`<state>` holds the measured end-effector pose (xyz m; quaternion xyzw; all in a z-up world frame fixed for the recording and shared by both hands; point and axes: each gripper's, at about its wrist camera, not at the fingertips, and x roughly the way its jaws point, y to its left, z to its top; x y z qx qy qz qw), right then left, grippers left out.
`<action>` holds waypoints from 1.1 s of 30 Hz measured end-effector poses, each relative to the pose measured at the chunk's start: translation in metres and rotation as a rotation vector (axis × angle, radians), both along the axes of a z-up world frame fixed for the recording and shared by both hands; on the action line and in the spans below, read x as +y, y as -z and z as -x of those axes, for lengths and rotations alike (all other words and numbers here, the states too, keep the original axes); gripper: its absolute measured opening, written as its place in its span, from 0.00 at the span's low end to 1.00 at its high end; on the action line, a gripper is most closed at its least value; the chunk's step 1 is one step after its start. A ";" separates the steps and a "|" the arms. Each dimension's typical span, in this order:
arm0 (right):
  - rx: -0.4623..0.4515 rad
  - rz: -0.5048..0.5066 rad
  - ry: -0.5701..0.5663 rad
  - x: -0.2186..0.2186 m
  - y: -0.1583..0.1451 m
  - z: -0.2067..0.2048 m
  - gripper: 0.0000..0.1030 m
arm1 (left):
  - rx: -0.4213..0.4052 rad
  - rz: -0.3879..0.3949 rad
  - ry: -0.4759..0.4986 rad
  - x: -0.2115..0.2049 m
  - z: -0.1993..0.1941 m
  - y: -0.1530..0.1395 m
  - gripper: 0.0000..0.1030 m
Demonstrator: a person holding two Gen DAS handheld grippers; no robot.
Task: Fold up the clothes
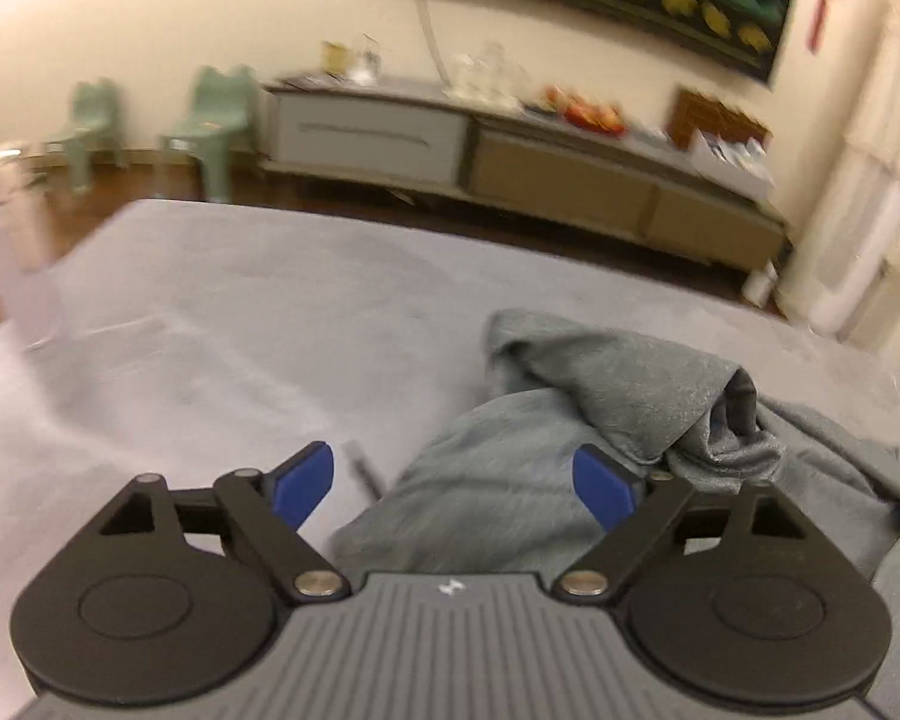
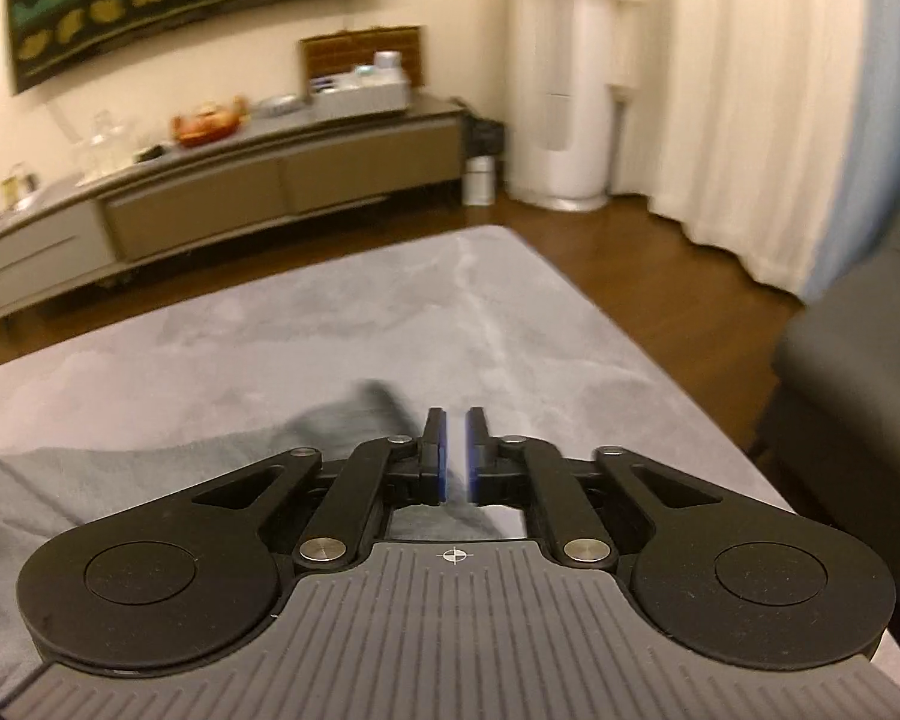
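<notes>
Grey crumpled cotton garment (image 1: 570,420) lies beneath left gripper (image 1: 453,483), jaws wide, empty; right gripper (image 2: 455,459), jaws slightly apart, empty, beside its edge.

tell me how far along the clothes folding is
Done: nothing looks folded; the grey garment lies bunched on the grey-covered surface. In hand: nothing; the left gripper is open above it, the right gripper nearly closed and empty. Left: spreading and folding.
</notes>
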<state>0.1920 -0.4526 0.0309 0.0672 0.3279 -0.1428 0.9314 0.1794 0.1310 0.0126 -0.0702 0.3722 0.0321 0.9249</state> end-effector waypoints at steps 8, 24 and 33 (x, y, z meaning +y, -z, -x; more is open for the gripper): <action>0.143 0.209 -0.176 0.053 0.033 -0.046 0.88 | 0.058 -0.116 0.124 -0.039 -0.025 0.036 0.54; 0.068 0.370 -0.019 0.010 -0.014 -0.094 0.00 | -0.028 -0.110 0.077 -0.028 0.078 -0.002 0.07; 0.170 0.188 -0.156 0.049 0.032 -0.041 0.52 | -0.037 0.228 0.095 0.030 0.117 -0.004 0.58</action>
